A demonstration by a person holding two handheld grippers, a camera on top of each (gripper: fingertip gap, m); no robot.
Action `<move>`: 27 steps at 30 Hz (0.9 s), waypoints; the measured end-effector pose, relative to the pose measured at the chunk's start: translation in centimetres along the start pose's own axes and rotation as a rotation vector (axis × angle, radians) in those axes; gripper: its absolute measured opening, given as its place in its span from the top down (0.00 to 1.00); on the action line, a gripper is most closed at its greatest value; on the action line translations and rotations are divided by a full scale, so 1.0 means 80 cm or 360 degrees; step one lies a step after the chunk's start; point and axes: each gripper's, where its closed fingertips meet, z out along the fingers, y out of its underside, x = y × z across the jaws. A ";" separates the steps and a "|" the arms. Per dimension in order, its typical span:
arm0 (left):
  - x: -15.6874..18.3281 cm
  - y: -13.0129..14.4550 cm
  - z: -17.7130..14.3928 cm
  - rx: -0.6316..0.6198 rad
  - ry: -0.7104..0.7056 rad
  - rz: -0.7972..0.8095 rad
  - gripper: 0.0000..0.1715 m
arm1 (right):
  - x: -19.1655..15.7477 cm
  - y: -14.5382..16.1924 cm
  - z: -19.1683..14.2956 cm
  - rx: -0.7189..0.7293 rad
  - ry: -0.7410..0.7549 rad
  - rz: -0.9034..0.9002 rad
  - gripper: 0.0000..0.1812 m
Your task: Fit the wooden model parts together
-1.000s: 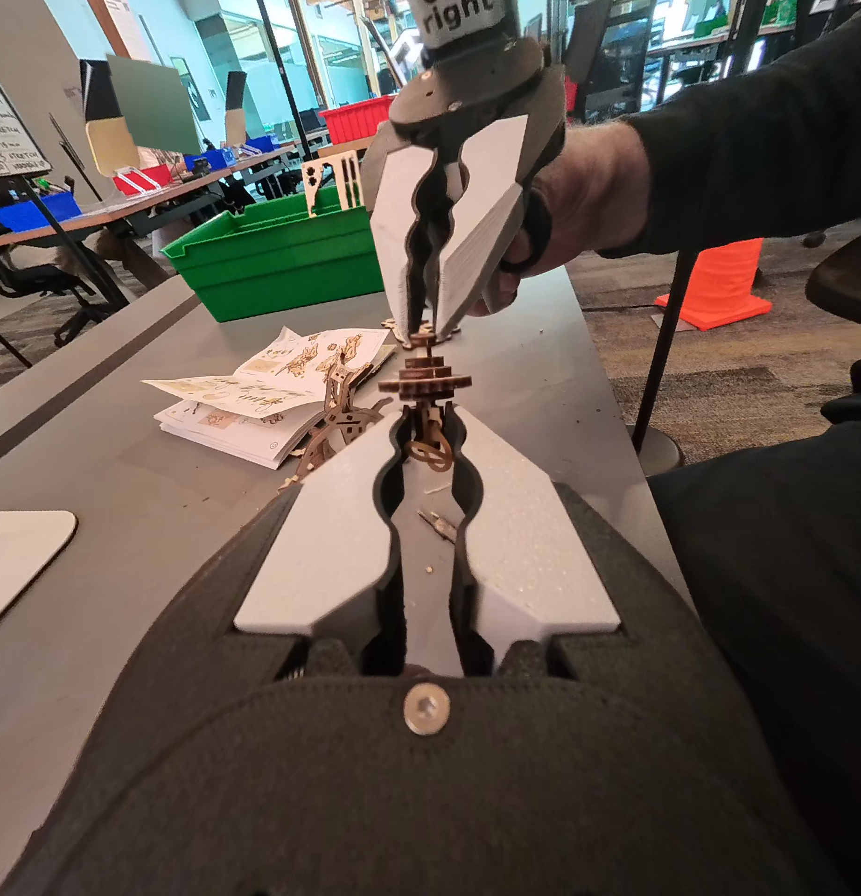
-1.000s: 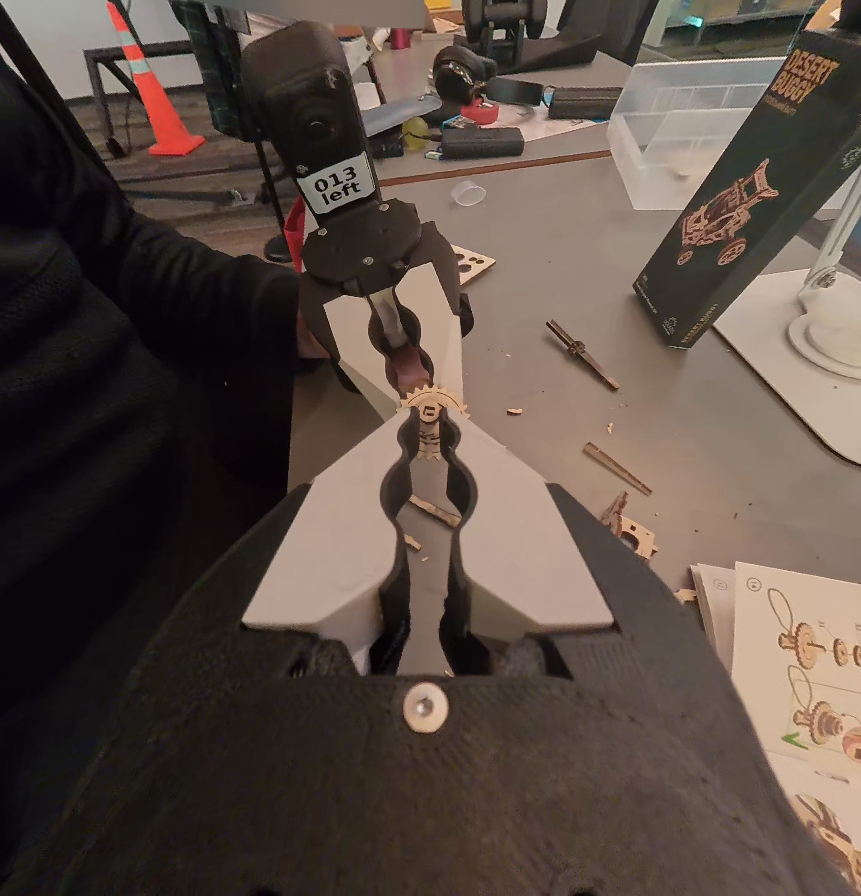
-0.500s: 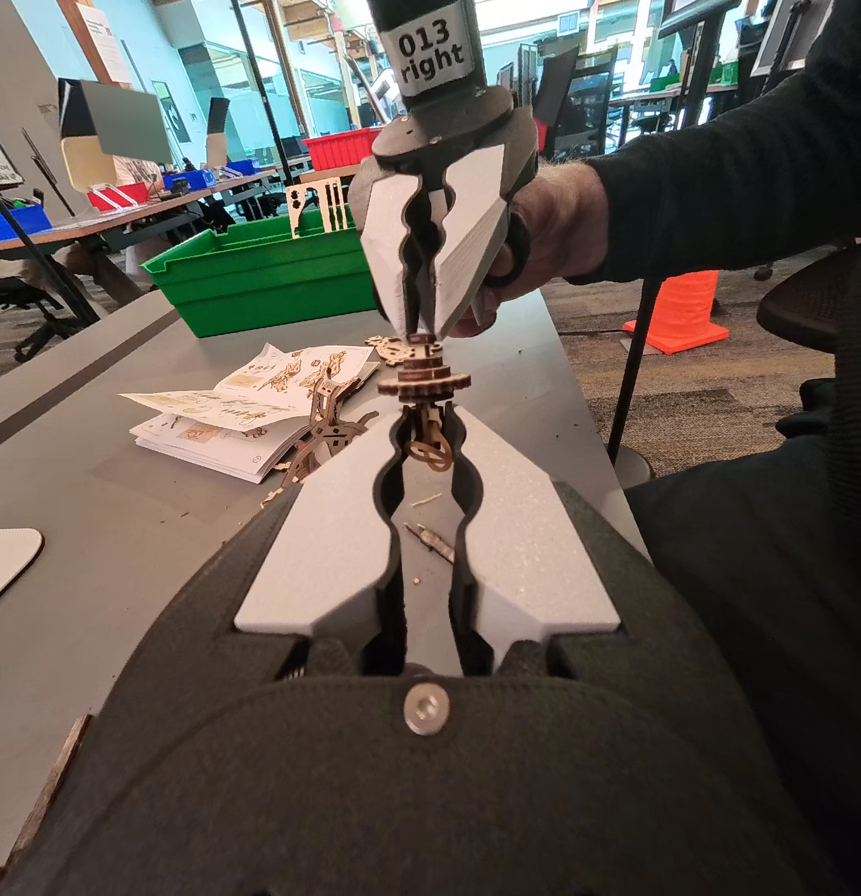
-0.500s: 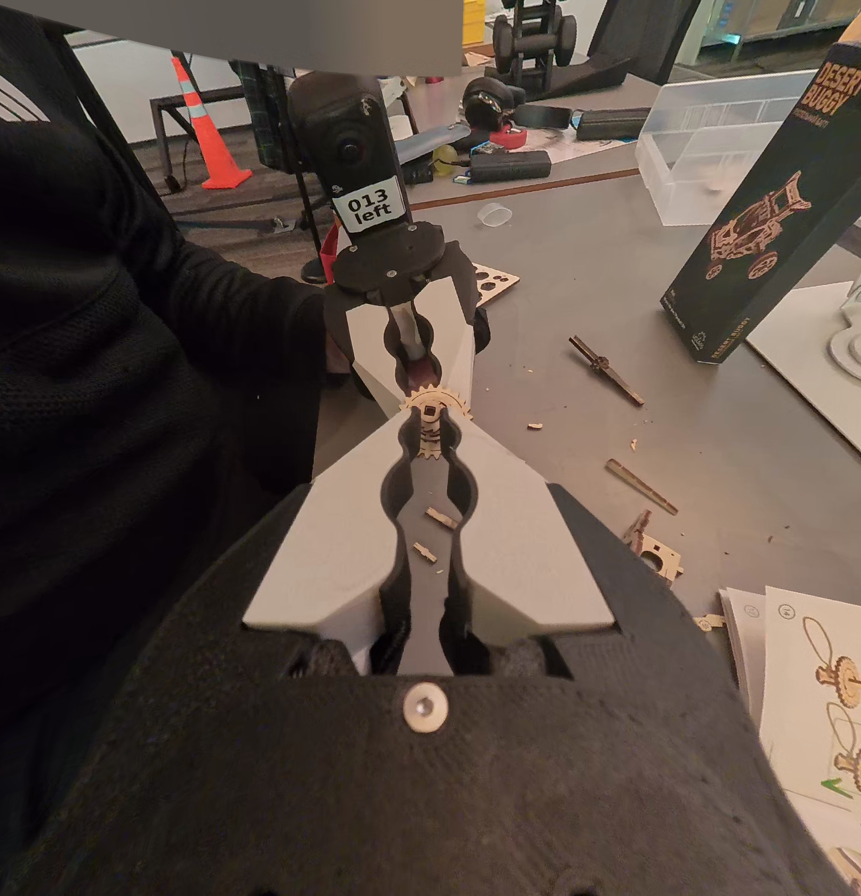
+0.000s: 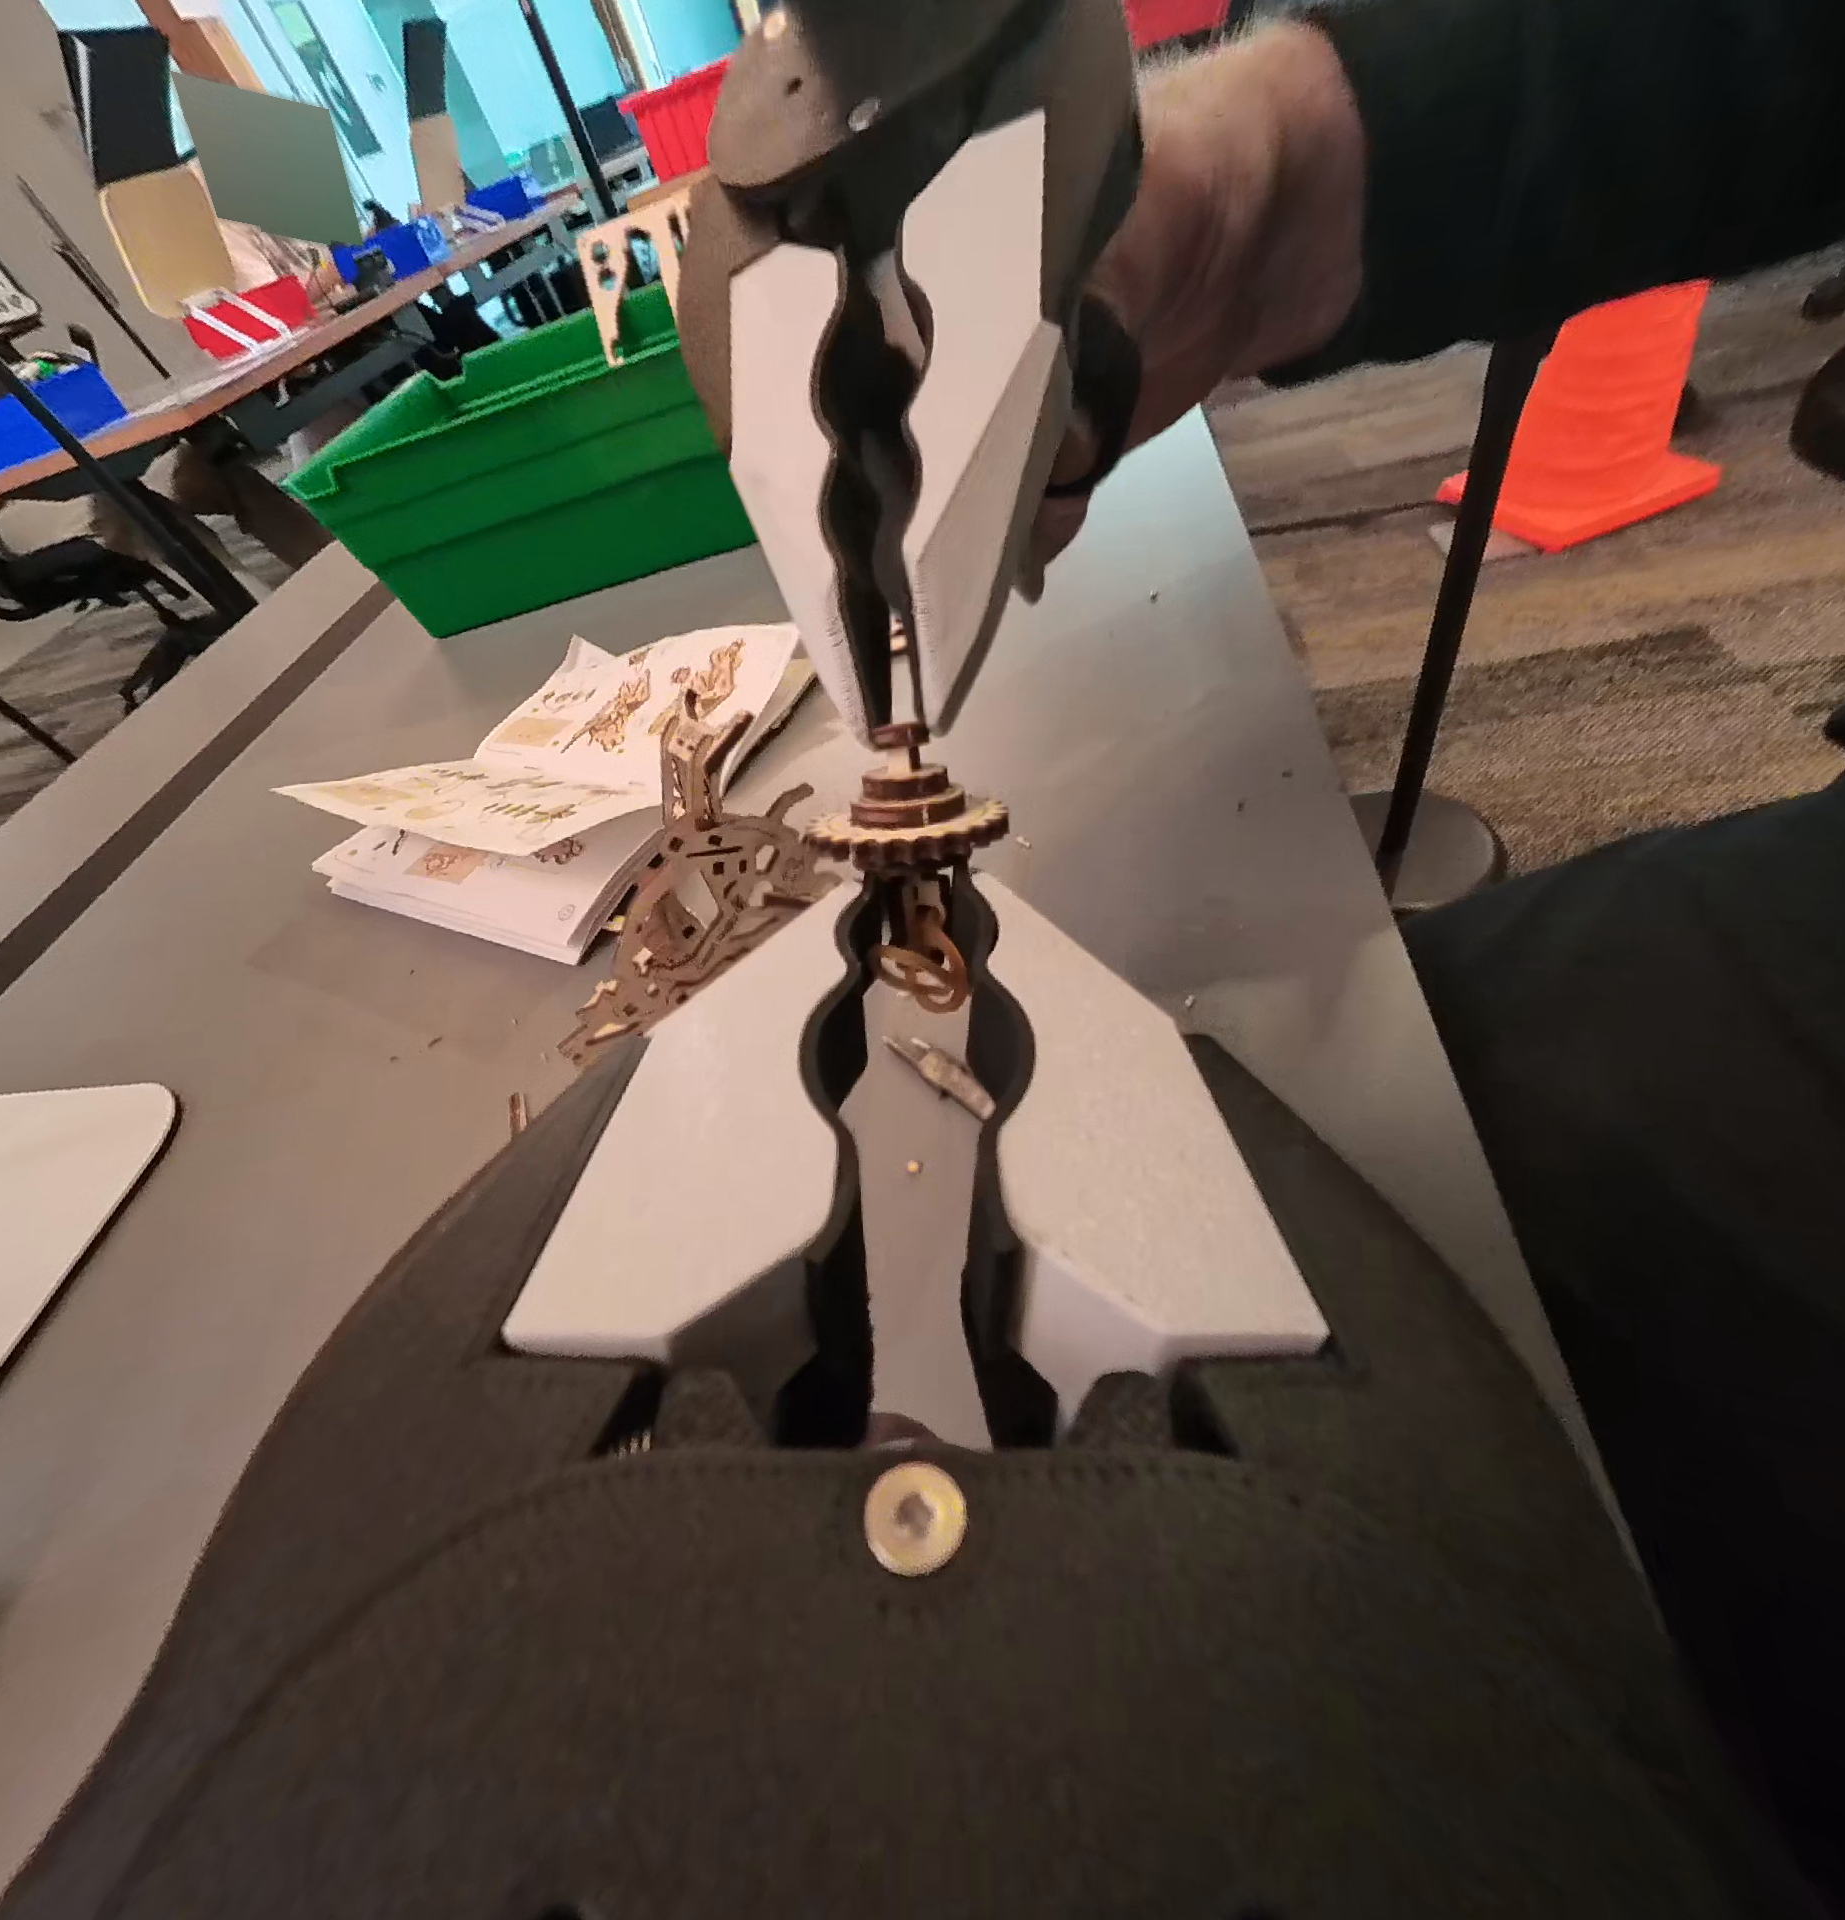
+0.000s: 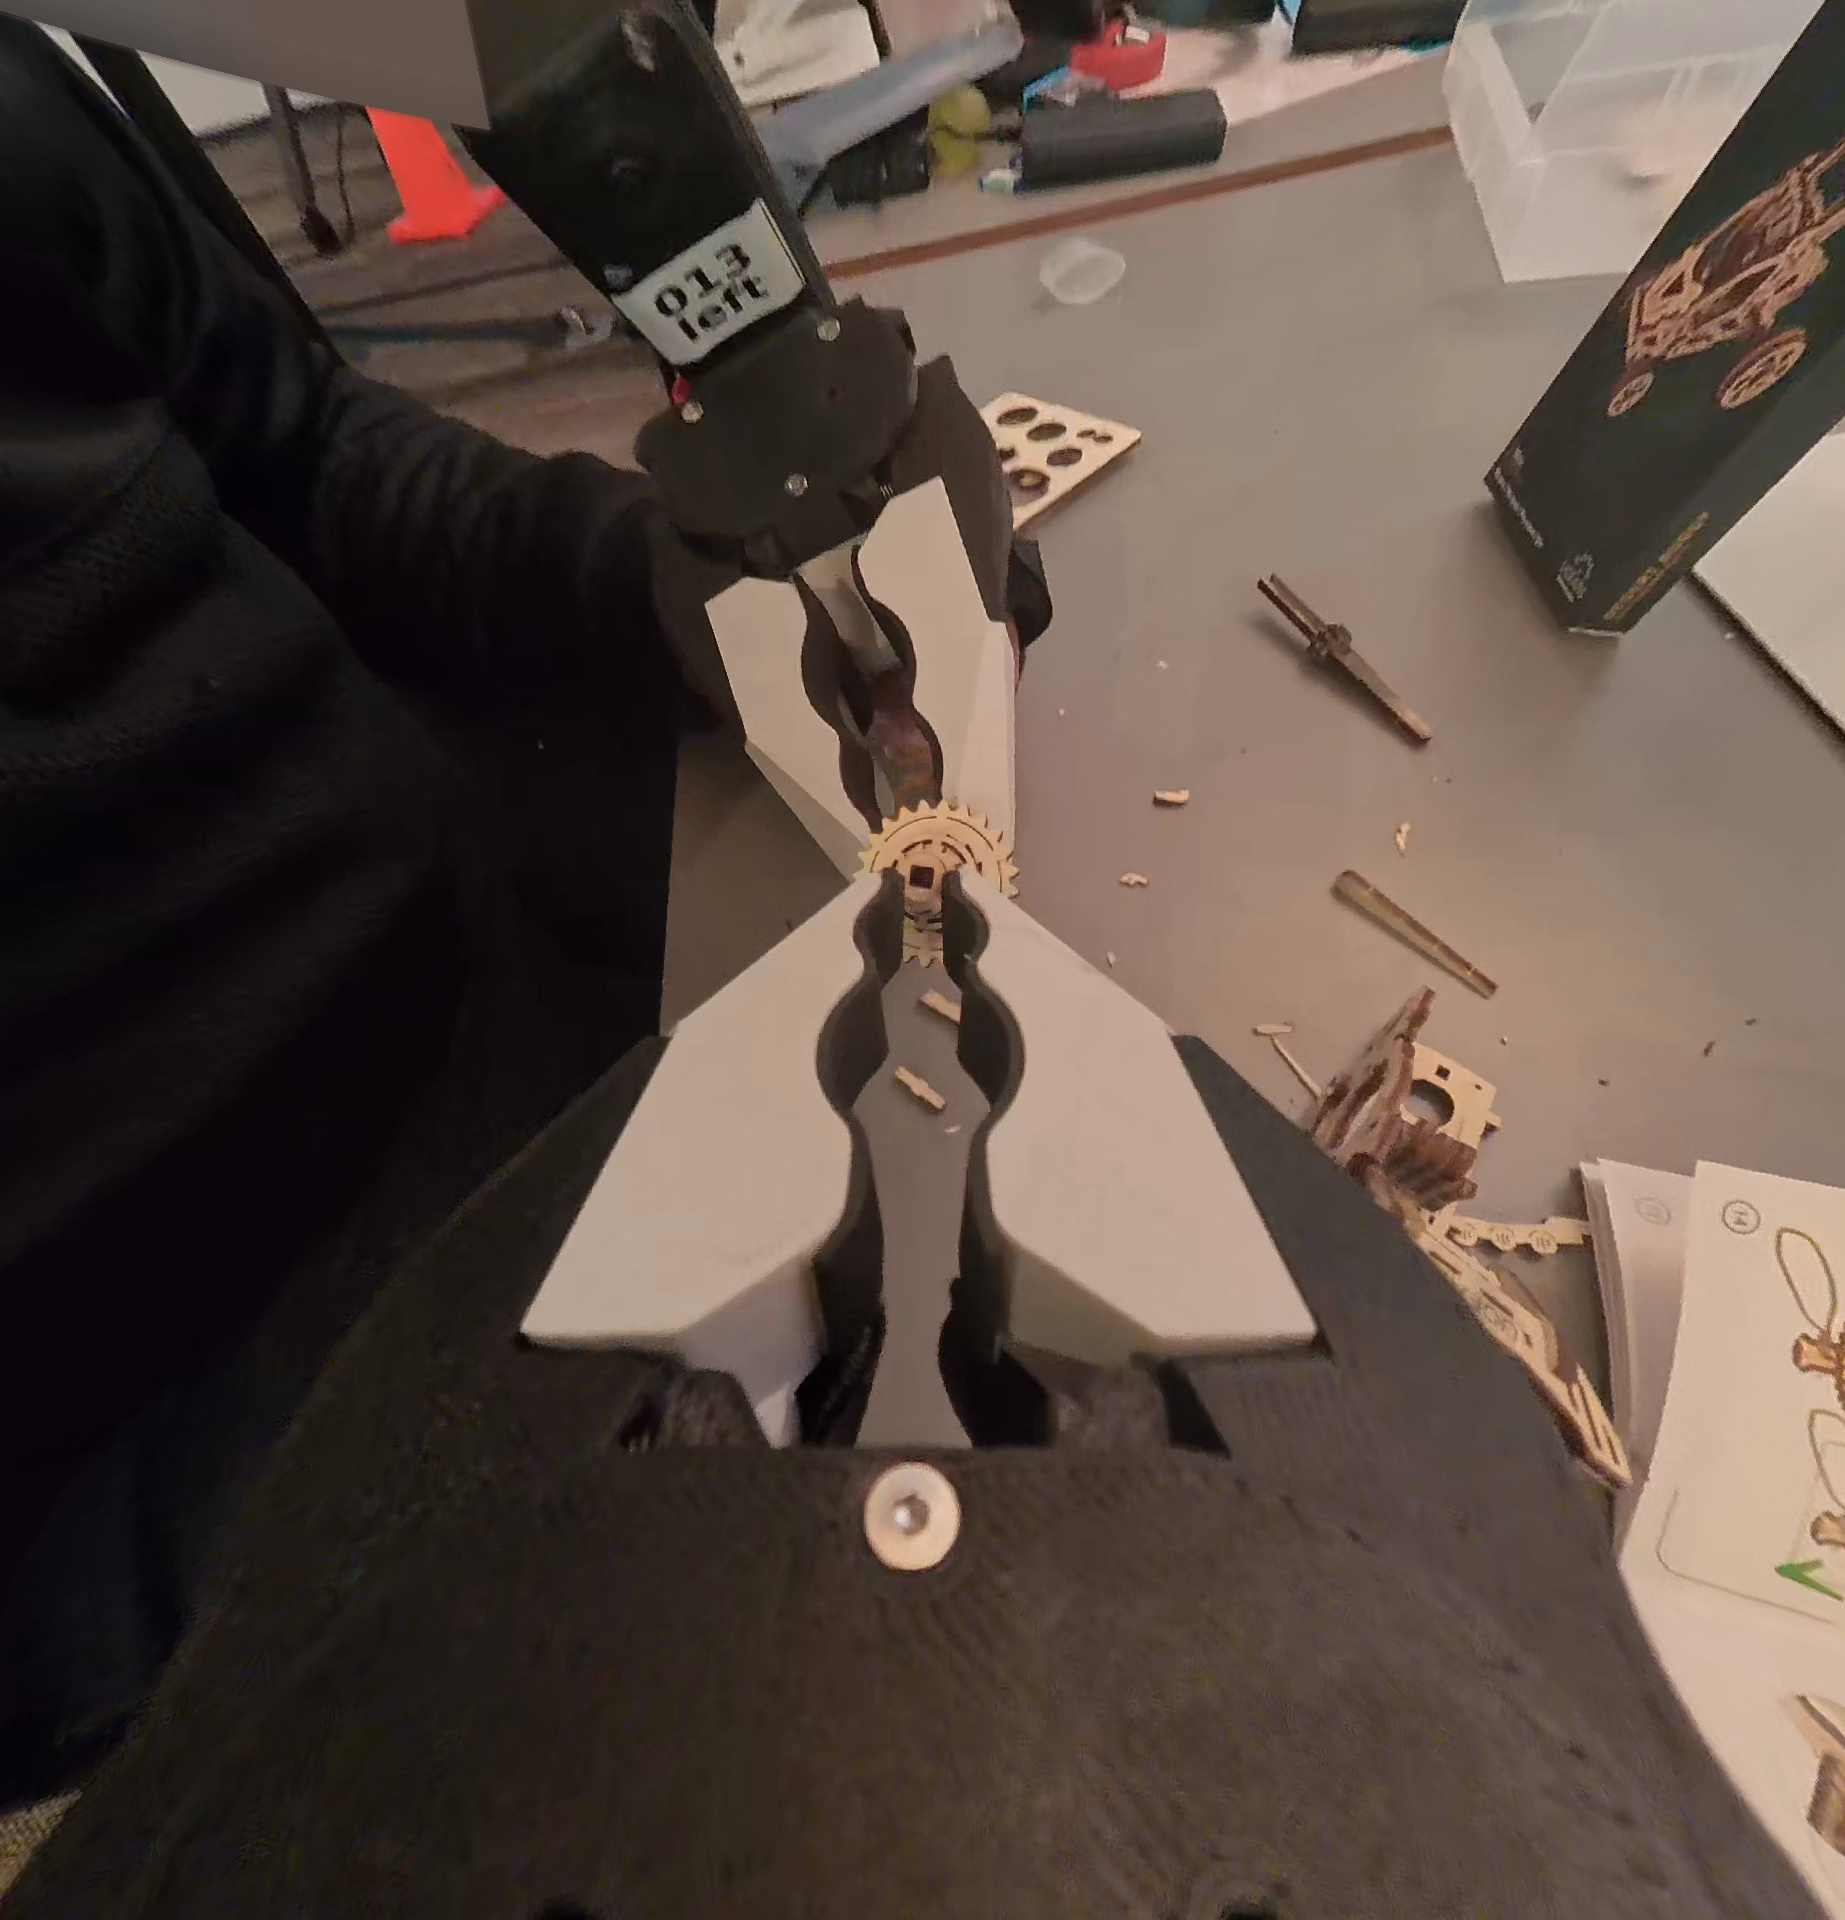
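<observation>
1. In the left wrist view the left gripper [image 5: 913, 894] is seen closed narrowly on the lower stem of the gear assembly [image 5: 905, 821], which is held in the air above the grey table [image 5: 274, 997], between the two grippers.

2. The assembly is judged light, thin and brittle: laser-cut wooden discs stacked on a slim axle, with fine teeth that could snap. It is best gripped on the axle ends, as is done here, and not on the toothed rim.

3. Its long axis is seen to run from one set of tips to the other, roughly upright in the left wrist view, with the gear face turned toward the right wrist camera.

4. The right gripper [image 5: 895, 717] is set from above, its jaws pinched on a small wooden cap [image 5: 900, 734] at the axle's top; whether the cap is fully seated cannot be told.

5. Farther off, a part-built wooden frame [image 5: 689, 914], an instruction booklet [image 5: 502, 831] and a green bin [image 5: 544, 499] are seen.
</observation>
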 end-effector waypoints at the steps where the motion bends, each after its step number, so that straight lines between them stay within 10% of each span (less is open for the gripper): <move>1: 0.001 0.002 0.001 -0.0014 -0.0003 0.0006 0.94 | 0.000 0.003 0.001 -0.0018 0.0005 -0.0002 0.97; 27: -0.003 0.032 0.014 -0.0286 -0.0106 0.0116 0.94 | 0.018 0.039 0.013 -0.0590 0.0478 -0.0312 0.97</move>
